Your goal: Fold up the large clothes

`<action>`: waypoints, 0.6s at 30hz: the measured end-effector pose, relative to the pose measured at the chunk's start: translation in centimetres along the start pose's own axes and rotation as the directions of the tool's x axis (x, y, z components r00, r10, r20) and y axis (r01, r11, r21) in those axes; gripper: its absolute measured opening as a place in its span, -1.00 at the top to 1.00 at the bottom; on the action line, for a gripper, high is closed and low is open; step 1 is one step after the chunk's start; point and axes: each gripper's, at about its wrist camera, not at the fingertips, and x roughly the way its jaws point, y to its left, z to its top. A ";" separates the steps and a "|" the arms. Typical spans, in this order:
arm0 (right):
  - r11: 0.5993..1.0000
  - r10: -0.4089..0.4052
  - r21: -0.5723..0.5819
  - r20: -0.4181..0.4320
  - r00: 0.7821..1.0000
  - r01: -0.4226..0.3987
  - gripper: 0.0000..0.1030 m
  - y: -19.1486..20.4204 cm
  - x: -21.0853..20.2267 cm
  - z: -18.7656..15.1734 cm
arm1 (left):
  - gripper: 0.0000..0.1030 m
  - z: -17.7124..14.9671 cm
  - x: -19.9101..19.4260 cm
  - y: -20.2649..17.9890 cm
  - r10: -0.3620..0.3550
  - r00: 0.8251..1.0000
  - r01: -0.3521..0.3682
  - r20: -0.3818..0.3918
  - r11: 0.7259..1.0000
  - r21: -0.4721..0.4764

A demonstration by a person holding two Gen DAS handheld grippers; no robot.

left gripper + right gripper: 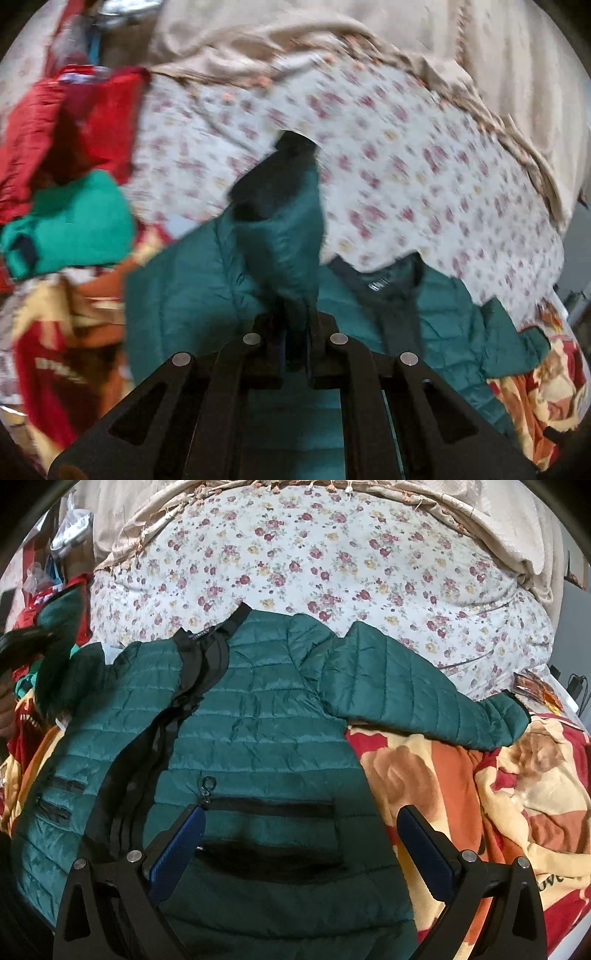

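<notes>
A dark green quilted puffer jacket [258, 716] lies front up on the bed, with black zip and pockets, its collar [218, 631] toward the far side. Its right sleeve [424, 686] lies spread out to the right. My right gripper [301, 845] is open and empty, hovering over the jacket's lower right front. My left gripper [295, 332] is shut on the jacket's left sleeve [280, 221] and holds it lifted above the jacket body [184, 288]. The left gripper also shows at the far left of the right wrist view [22, 646].
A floral white sheet [332, 554] covers the far part of the bed, and a red, orange and cream blanket [498, 782] lies under the jacket. A pile of red and green clothes [74, 166] sits at the left. A beige cover [517, 55] lies beyond.
</notes>
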 end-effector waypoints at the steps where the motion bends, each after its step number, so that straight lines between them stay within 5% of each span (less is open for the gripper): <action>1: 1.000 -0.002 0.004 -0.002 1.000 0.002 -1.00 -0.2 0.0 -0.1 | 0.89 -0.2 1.0 -1.5 -0.021 1.000 0.022 -0.020 1.000 0.017; 5: 1.000 -0.007 0.022 -0.020 1.000 0.008 -1.00 -1.0 0.3 -0.4 | 0.89 -1.6 4.6 -7.9 -0.116 0.990 0.123 -0.083 0.989 0.082; 10: 0.999 -0.047 0.004 -0.097 0.994 0.047 -1.00 -1.5 2.2 -1.1 | 0.89 -4.1 8.8 -17.0 -0.253 0.950 0.281 -0.183 0.948 0.147; 13: 0.998 -0.062 -0.009 -0.153 0.986 0.061 -1.00 -1.7 3.6 -1.5 | 0.84 -6.1 11.3 -20.8 -0.268 0.930 0.316 -0.250 0.932 0.177; 16: 0.998 -0.057 -0.013 -0.199 0.978 0.056 -1.00 -1.8 4.7 -1.9 | 0.46 -8.3 13.8 -22.7 -0.244 0.900 0.324 -0.361 0.929 0.178; 18: 0.998 -0.057 -0.015 -0.219 0.974 0.055 -0.99 -1.8 5.2 -2.1 | 0.00 -9.3 14.0 -22.6 -0.265 0.877 0.355 -0.402 0.919 0.169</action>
